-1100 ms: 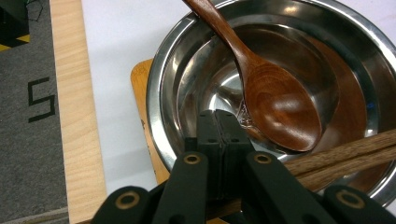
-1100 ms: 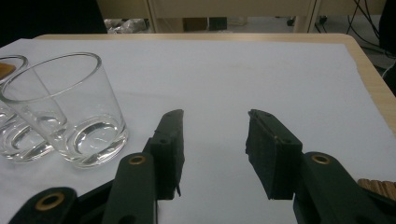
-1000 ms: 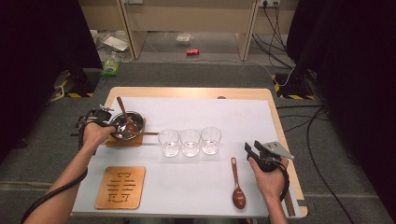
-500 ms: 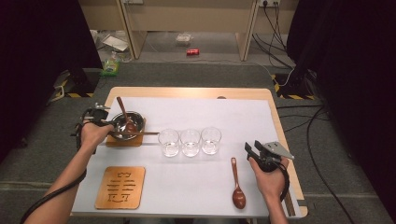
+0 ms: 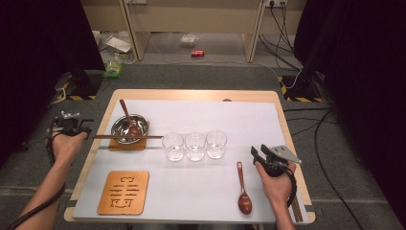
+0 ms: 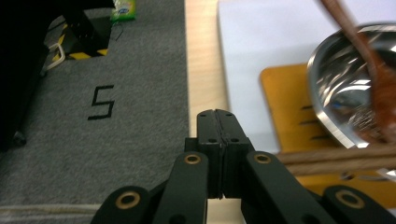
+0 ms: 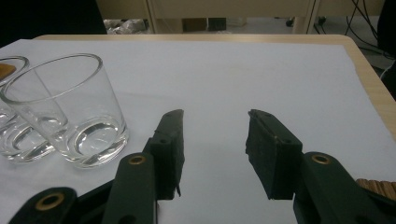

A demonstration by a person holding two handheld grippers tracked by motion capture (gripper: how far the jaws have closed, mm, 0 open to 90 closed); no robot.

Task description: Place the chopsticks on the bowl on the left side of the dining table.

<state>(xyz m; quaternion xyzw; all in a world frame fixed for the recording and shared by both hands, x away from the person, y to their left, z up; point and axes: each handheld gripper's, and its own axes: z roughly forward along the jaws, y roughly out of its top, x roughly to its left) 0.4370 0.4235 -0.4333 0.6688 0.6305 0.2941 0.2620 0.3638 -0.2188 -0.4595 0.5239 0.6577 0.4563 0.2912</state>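
Left gripper (image 6: 218, 122) fingers pressed together, empty, over floor mark "5" (image 6: 102, 102); right gripper (image 7: 215, 122) fingers spread, empty.

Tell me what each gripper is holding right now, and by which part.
Nothing. The left gripper has its jaws shut empty; the right gripper has its jaws open, nothing between them.

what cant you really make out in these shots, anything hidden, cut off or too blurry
- Bowl, left gripper view: its right part is cut off by the frame edge, and glare hides what is inside.
- Chopsticks, left gripper view: the near ends run behind the shut left gripper.
- Far glasses, right gripper view: cut off at the left edge and partly behind the nearest glass.
- Floor litter, high view: too small to identify.
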